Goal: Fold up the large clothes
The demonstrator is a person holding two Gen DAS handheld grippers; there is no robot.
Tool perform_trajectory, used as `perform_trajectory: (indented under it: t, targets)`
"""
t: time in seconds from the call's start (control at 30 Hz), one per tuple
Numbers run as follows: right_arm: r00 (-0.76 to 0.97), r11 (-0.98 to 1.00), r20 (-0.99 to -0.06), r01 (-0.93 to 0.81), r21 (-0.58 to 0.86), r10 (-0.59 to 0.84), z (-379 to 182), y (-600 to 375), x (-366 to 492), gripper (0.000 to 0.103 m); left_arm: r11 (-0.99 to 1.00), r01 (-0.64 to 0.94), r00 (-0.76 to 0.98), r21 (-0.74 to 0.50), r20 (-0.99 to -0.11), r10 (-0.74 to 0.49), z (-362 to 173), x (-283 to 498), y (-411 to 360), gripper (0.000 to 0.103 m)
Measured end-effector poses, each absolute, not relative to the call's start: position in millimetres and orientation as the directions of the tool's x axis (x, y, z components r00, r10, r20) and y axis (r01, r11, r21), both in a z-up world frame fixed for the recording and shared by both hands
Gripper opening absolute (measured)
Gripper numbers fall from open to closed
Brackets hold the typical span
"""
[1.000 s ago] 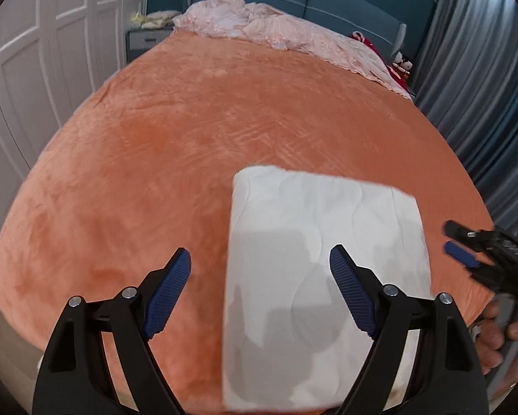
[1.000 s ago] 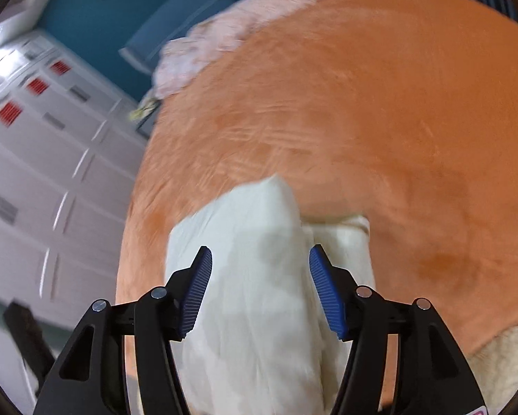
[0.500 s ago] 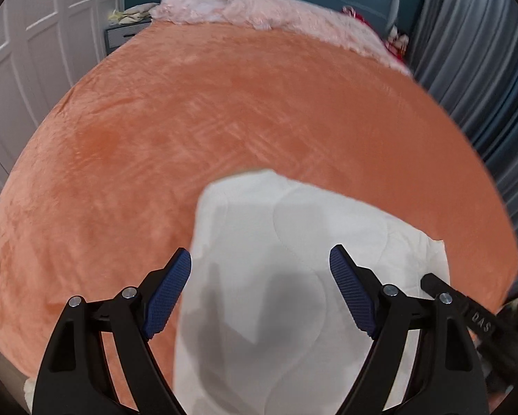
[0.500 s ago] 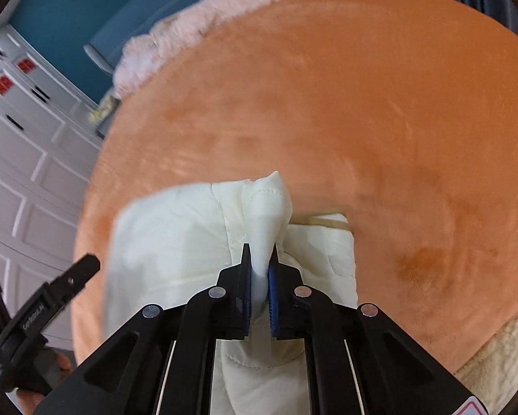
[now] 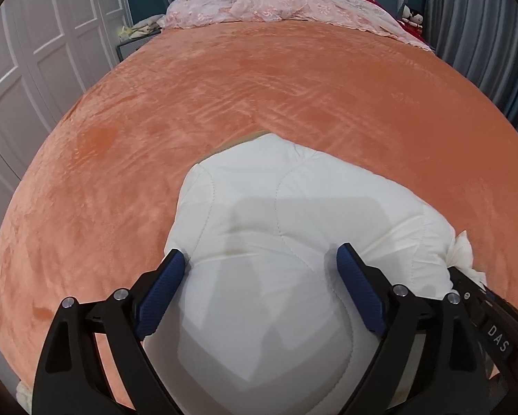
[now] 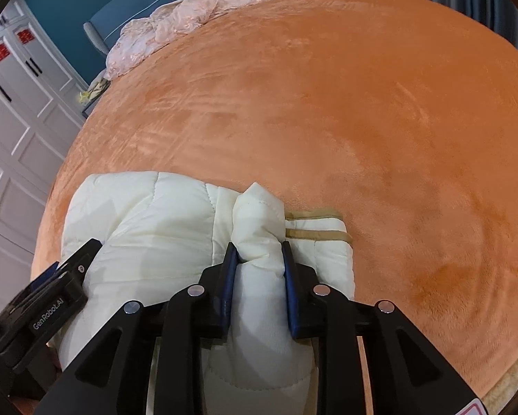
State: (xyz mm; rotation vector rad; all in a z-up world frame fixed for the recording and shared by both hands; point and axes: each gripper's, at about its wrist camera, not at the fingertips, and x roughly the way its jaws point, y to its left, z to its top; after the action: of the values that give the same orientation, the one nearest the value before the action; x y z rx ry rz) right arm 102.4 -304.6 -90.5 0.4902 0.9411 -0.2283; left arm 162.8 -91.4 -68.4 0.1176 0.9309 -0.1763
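Observation:
A folded white quilted garment (image 5: 293, 214) lies near the front edge of the orange bed (image 5: 224, 86). My left gripper (image 5: 259, 287) is open, its blue pads straddling the garment's near left part, pressed against the puffy fabric. My right gripper (image 6: 257, 269) is shut on a bunched fold of the same white garment (image 6: 148, 214) at its right side. Tan trim (image 6: 314, 233) shows beside that fold. The left gripper's body shows at the left of the right wrist view (image 6: 51, 297).
A pink crumpled blanket (image 5: 276, 7) lies at the head of the bed against a blue headboard. White wardrobe doors (image 5: 24, 69) stand on the left. Grey curtains (image 5: 483, 34) hang on the right. A cream fluffy rug (image 6: 511, 373) lies below the bed's near edge.
My right gripper shut on a fold of the garment and now holds a thicker bunch. My left gripper moved forward and down onto the garment, staying open. The garment bulged up.

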Motion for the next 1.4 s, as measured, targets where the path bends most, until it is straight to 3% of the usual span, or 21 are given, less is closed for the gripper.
perform_trajectory:
  t: [1.07,1.23,1.4]
  targets:
    - [0.642,0.874,-0.767,0.373,0.312,0.000,-103.5,-298.2,100.8,0.025,0.986,0.144,0.637,0.086,-0.770,-0.026,-94.2,168.6,-94.9,0.094]
    - [0.643,0.845,-0.765,0.390,0.366,0.035,-67.9,-305.9,75.7,0.026,0.982,0.170,0.612,0.084,-0.790,-0.039,-72.6,152.0,-86.3,0.094]
    - [0.651,0.896,-0.759,0.322,0.305,0.024,-30.6,-278.3,26.8,0.027,0.983,0.180,0.573,-0.021,-0.810,-0.122,-54.2,108.4,-62.5,0.094]
